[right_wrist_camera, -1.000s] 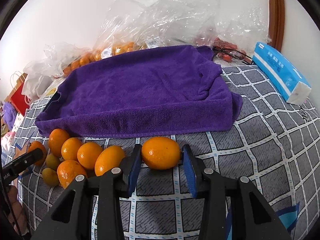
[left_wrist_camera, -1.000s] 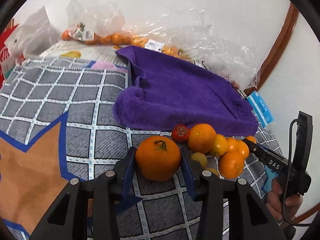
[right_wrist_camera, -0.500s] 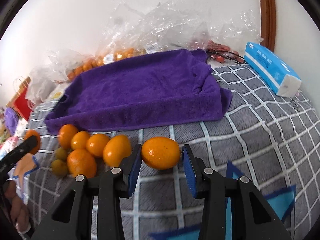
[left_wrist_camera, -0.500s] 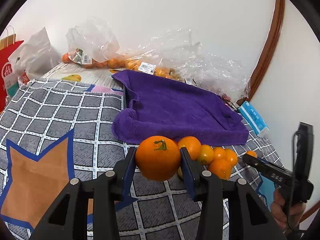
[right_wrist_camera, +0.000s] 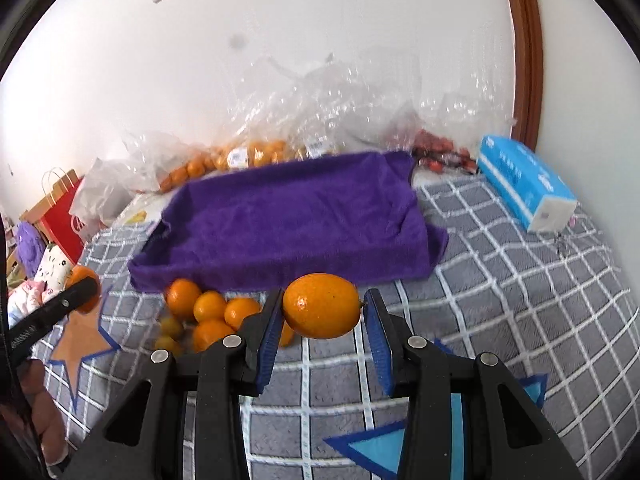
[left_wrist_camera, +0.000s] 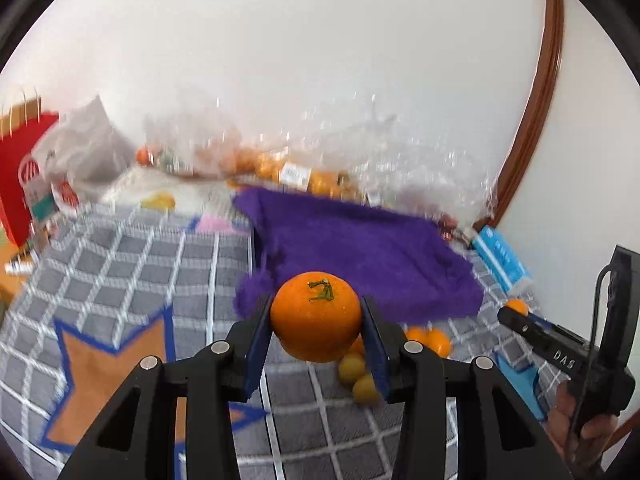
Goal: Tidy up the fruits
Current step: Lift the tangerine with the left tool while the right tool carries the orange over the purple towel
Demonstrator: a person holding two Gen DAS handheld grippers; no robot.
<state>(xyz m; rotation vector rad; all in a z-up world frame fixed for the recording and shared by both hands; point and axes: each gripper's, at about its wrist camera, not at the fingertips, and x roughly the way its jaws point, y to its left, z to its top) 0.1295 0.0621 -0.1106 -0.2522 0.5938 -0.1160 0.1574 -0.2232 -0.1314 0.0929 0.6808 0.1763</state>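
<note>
My left gripper (left_wrist_camera: 317,332) is shut on a round orange with a green stem (left_wrist_camera: 316,315), held above the checked cloth. My right gripper (right_wrist_camera: 322,320) is shut on an oval orange (right_wrist_camera: 322,306), also lifted. A purple towel (right_wrist_camera: 288,220) lies spread behind both; it also shows in the left wrist view (left_wrist_camera: 360,248). A pile of several small oranges and yellow fruits (right_wrist_camera: 204,314) lies on the cloth in front of the towel's left corner, seen partly behind the left fingers (left_wrist_camera: 362,372). The right gripper body (left_wrist_camera: 560,356) shows at the right of the left wrist view.
The surface is a grey checked cloth (right_wrist_camera: 520,300) with star patches. Clear plastic bags with oranges (right_wrist_camera: 248,156) lie along the wall. A blue tissue pack (right_wrist_camera: 524,188) sits at the right. A red paper bag (left_wrist_camera: 24,176) stands at the far left.
Both grippers have risen from the cloth with their oranges held; the pile and towel now sit lower and farther away in both views.
</note>
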